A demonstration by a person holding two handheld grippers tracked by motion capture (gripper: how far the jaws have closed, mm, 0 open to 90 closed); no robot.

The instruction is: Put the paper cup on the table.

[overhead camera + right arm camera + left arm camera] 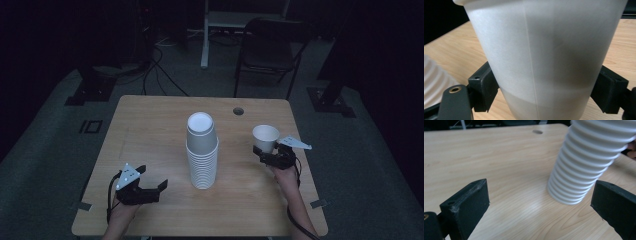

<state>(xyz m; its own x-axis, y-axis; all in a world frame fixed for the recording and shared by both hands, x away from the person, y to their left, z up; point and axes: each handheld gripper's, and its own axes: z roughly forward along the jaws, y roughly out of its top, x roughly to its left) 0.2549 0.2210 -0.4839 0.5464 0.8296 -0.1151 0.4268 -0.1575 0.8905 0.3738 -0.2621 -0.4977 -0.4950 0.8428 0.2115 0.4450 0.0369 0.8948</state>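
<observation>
On a wooden table in a dark room, the right gripper clamps an upright white cup between its jaws, while the left gripper rests with jaws spread and empty, a stack of cups standing just ahead to its right.

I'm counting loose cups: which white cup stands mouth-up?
The single cup in the right claw; the cups in the stack at the table's middle are upside down.
</observation>
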